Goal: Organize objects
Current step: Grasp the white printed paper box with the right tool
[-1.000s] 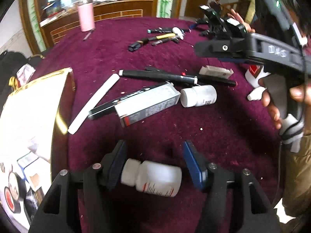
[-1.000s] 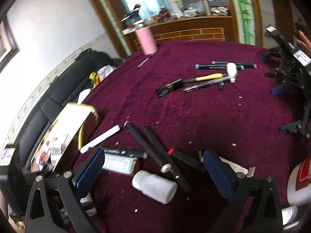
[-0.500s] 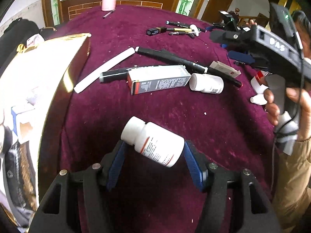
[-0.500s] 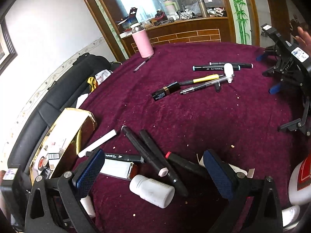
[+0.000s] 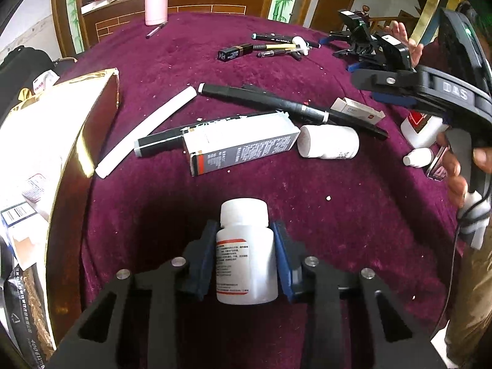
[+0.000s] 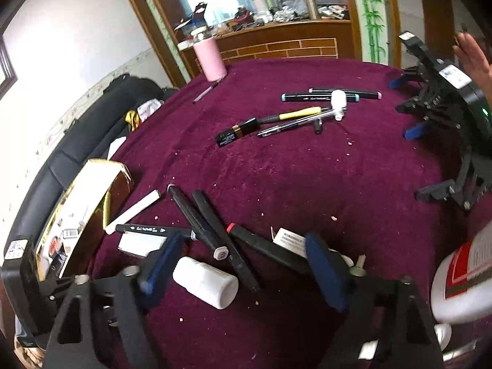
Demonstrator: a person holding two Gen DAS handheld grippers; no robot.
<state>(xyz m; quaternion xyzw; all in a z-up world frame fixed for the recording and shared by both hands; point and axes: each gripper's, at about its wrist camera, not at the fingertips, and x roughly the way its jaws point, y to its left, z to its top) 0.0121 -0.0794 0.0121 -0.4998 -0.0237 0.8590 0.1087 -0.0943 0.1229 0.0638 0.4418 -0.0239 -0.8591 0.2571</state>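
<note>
One pill bottle (image 5: pixel 246 252), lying on the bench (image 5: pixel 338 230) a second ago, now stands cap-forward, lifted, clamped in the left gripper (image 5: pixel 244 253) jaws. That one's picked; I'd guess the gold box (image 5: pixel 83 129) at left gets it. The right gripper (image 6: pixel 243 273) hangs with jaws wide over a second bottle (image 6: pixel 205 281). Beyond lie the carton (image 5: pixel 240 146) and markers (image 5: pixel 276 104).
</note>
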